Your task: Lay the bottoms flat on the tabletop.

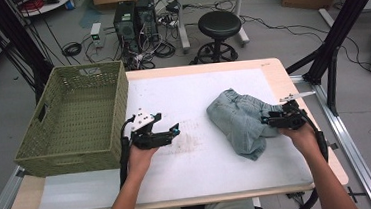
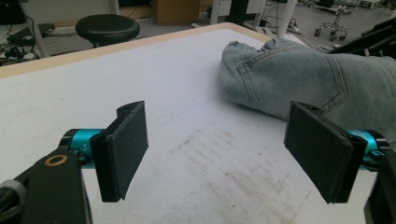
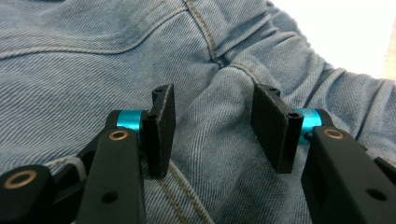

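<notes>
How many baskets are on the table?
1. The green woven basket sits at the table's far left corner, hanging a little over the left edge. It looks empty inside. The crumpled jeans on the right could hide something small, but not a basket.

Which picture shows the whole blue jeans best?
The high view: there the jeans lie bunched on the white mat, with their full outline visible. The left gripper view shows part of them from the side, with a back pocket. The right gripper view shows close-up denim and seams between the open right gripper.
</notes>
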Tool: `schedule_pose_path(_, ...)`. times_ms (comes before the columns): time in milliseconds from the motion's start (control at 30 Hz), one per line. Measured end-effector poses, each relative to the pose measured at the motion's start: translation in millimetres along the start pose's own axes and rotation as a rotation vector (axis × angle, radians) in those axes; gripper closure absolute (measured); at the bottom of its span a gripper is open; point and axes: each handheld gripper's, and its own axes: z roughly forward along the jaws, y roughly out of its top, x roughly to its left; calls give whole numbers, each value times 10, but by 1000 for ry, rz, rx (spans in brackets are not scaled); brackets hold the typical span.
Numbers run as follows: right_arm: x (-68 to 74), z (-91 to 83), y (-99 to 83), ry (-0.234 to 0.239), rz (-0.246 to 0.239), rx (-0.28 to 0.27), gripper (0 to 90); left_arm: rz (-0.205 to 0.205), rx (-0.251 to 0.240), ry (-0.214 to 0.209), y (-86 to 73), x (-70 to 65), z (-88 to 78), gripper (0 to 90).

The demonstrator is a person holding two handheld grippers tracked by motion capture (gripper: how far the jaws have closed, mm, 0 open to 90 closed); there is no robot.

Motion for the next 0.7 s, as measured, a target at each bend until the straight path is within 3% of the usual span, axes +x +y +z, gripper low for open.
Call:
schedule_pose_path(100, -78, -113, -11, -51, 34, -60, 441, 0, 6, -1, -8, -6, 5, 216)
schedule_pose_path(233, -131, -139, -50, -80, 43, -29, 454, -1, 5, -4, -12, -11, 17, 221)
schedule_pose_path(333, -87, -55, -48, -35, 35, 22, 643, -5, 4, -3, -16, -15, 25, 224)
schedule_pose_path(400, -31, -4, -39, -17, 0, 42, 839, -6, 3, -4, -17, -14, 26, 225)
schedule_pose_path(433, 0, -1, -31, -15, -25, 38, 880, -4, 5, -3, -17, -11, 24, 225)
schedule_pose_path(500, 30, -29, -4, -15, -27, 16, 890, -5, 6, -1, -19, -8, 22, 226)
schedule_pose_path(600, 50, -137, 41, 16, -4, -68, 894, -4, 4, 0, -24, 5, 23, 239)
schedule_pose_path(633, 50, -137, 41, 16, -4, -68, 894, -4, 4, 0, -24, 5, 23, 241)
schedule_pose_path(700, 123, -228, 129, 63, -24, -138, 895, -9, 4, 2, -30, 9, 26, 242)
